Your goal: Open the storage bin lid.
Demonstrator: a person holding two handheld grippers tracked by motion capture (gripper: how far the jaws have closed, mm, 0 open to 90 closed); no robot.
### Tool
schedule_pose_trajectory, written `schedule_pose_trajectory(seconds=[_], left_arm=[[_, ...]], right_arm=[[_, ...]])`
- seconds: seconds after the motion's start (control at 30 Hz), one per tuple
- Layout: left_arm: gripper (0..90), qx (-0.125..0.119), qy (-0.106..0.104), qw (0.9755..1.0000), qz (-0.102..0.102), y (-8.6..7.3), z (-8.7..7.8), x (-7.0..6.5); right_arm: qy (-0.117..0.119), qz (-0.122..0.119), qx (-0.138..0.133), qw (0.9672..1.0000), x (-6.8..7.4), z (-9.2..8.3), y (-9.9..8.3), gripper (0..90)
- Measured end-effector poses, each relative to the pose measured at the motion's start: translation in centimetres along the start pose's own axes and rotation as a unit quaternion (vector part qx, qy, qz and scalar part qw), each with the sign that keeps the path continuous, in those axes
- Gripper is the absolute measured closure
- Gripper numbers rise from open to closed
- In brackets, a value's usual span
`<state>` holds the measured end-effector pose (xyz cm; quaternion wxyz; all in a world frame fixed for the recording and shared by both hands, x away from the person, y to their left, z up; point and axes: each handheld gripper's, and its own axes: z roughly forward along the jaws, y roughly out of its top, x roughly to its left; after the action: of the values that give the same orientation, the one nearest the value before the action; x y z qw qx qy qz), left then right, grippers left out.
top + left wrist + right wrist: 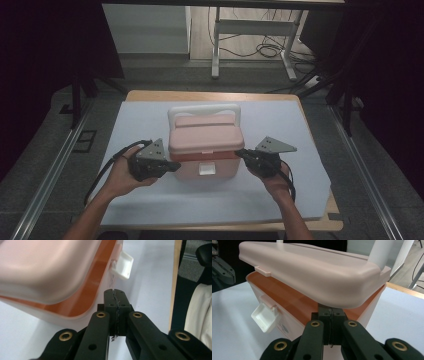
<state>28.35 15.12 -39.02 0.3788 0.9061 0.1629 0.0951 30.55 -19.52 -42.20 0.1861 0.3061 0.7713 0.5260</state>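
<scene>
A pink cooler box [205, 142] with a white handle [204, 109] stands mid-table on a white sheet. Its white front latch [206, 169] hangs undone. My left gripper [172, 165] is shut, its tips at the box's left side by the orange rim [82, 300], nothing between the jaws. In the left gripper view the tips [115, 291] sit just below the latch [121, 265]. My right gripper [240, 152] is shut at the box's right side. In the right gripper view its tips [331, 311] tuck under the lid's edge [317, 272], and the lid stands slightly raised off the rim.
The white sheet [280, 125] covers a wooden table [210, 95] whose edge shows at the back and front right. Beyond the table stand white desk legs [216, 45] and floor cables [272, 50]. Metal rails [50, 175] run along both sides.
</scene>
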Motion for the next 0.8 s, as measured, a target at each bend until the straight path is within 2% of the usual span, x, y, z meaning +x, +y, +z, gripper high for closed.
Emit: schedule_pose_trajectory(seconds=[0.47, 0.8], left_arm=[[90.0, -0.023, 0.007, 0.9996, -0.018, 0.6, 1.4, -1.1], [90.0, -0.028, 0.008, 0.9993, -0.022, 0.8, 2.6, -1.7]], right_arm=[[0.000, 0.000, 0.001, 1.0000, 0.0, 0.0, 0.0, 89.8], [0.000, 0.001, 0.001, 1.0000, 0.0, 0.1, 0.0, 89.8]])
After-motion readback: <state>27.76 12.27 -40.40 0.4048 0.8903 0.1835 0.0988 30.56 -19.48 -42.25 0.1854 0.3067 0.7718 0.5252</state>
